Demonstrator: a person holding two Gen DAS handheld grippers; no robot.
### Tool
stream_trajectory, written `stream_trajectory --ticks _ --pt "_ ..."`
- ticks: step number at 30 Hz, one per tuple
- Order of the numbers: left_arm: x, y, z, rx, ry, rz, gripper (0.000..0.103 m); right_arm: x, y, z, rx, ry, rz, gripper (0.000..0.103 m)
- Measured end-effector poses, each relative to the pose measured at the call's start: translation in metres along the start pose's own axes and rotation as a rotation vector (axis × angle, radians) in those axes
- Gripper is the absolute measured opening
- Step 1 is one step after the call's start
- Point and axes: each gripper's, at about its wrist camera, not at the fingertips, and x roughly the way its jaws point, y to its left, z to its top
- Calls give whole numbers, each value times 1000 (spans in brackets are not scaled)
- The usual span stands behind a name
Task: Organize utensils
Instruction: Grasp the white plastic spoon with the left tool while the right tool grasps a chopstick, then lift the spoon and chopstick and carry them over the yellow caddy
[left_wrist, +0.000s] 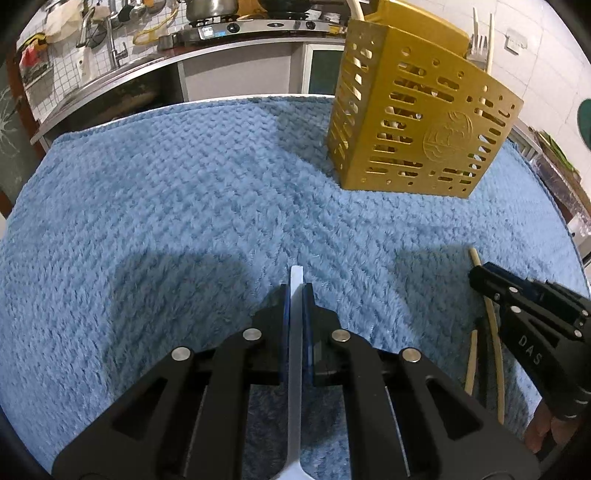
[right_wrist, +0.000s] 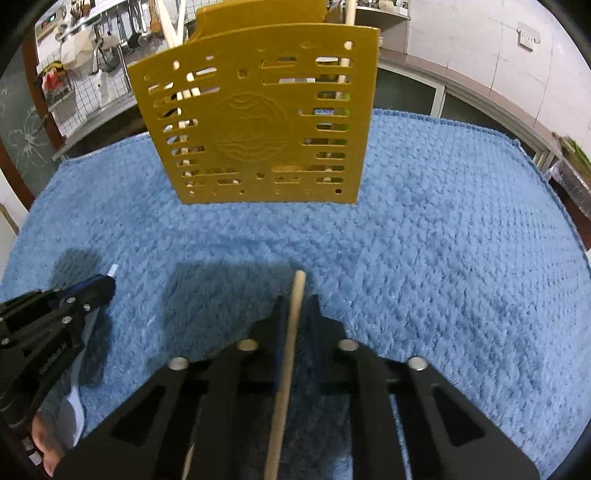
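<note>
Utensils | left hand-held gripper (left_wrist: 296, 291) pinches white spoon (left_wrist: 295, 354) | right hand-held gripper (right_wrist: 297, 306) pinches chopstick (right_wrist: 290, 347)

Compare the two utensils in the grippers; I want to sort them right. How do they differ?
The white utensil in the left gripper is flat and pale, widening toward its near end; the wooden stick in the right gripper is round, tan and even in width. Another stick lies beside the wooden one; nothing lies beside the white one. Both are clamped lengthwise, ends poking past the jaws toward the yellow holder, over the blue cloth.
</note>
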Motion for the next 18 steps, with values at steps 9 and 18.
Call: stream_trajectory --ticks 9,18 --pt "-19 -8 0 -19 -68 -43 6 -19 -22 1 56 -57 116 7" --pt "-46 -14 3 -24 -136 -99 6 -48 -43 9 89 -171 178 6"
